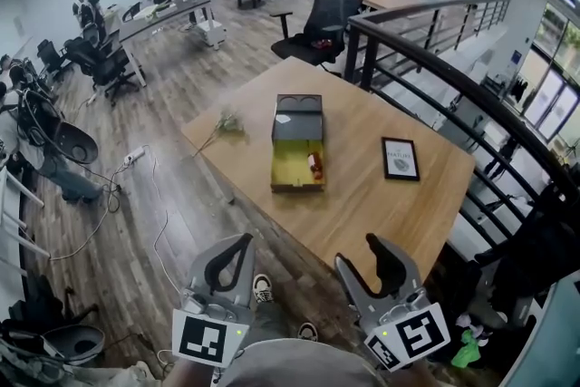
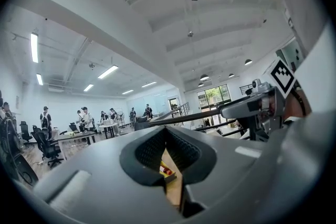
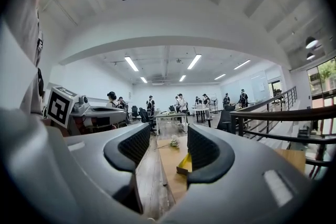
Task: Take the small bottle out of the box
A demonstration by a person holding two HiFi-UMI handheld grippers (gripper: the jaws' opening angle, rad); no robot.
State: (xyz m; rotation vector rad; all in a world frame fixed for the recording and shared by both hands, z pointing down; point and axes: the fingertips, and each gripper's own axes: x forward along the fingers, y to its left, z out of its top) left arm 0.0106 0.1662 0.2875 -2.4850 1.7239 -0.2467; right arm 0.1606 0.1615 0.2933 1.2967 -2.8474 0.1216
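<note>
Left tongs (image 2: 166, 131) — bottle (image 2: 166, 170) mostly hidden

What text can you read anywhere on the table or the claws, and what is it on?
No text is readable.
Frame: white lettering, too small to read.
Bottle in box: label blurred.
Left cube, right cube: square marker patterns, no words.

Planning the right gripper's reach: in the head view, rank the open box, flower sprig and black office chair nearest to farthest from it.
1. The open box, middle of the table, ahead of the right gripper.
2. The flower sprig, table's far left corner.
3. The black office chair, beyond the table.
</note>
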